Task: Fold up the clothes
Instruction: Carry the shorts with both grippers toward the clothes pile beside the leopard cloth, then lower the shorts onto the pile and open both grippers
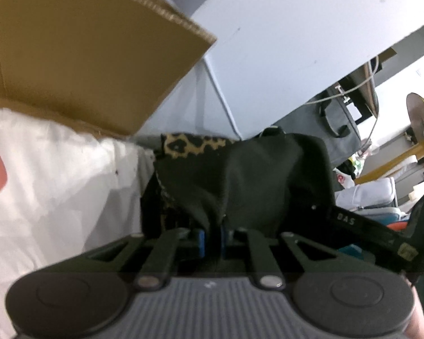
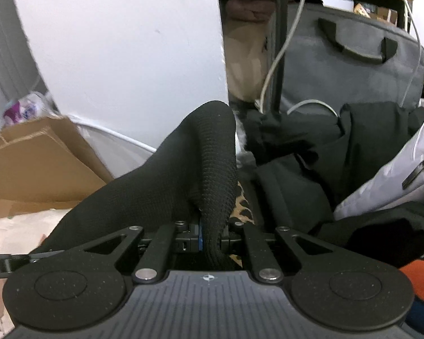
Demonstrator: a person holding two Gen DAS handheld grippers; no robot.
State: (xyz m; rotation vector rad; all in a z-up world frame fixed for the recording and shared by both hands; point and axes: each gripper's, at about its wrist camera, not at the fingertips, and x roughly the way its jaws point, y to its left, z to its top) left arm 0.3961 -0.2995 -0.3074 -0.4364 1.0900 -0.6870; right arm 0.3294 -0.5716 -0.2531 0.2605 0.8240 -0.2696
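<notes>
The left gripper [image 1: 212,238] had its two blue-padded fingers pinched on a fold of one black knitted garment [image 1: 240,175], which rose from the pads toward twelve o'clock and draped over a leopard-print cloth [image 1: 195,145] showing at eleven o'clock of it. One brown corrugated cardboard flap [image 1: 84,48] filled the ten o'clock part of the left wrist view, above one white fabric with a pink patch [image 1: 42,183] at nine o'clock. One pale grey board [image 1: 296,42] stood at one o'clock, and one grey bag with a black handle [image 1: 339,124] lay at three o'clock, blurred enough that it was perhaps a laptop case.

In the right wrist view, the right gripper [image 2: 210,238] was pressed together on a thick roll of the same black ribbed cloth [image 2: 209,169], which climbed from the pads to twelve o'clock and spread down toward eight o'clock. The leopard print [image 2: 243,209] peeked out just beside it at three o'clock. One brown cardboard box [image 2: 36,163] sat at nine o'clock, the grey handled bag [image 2: 353,65] at one o'clock, two white cables [image 2: 279,53] hung at twelve o'clock, and one light grey padded garment with a zip pull [image 2: 395,175] lay at three o'clock over a further heap of black clothing [image 2: 325,152]
</notes>
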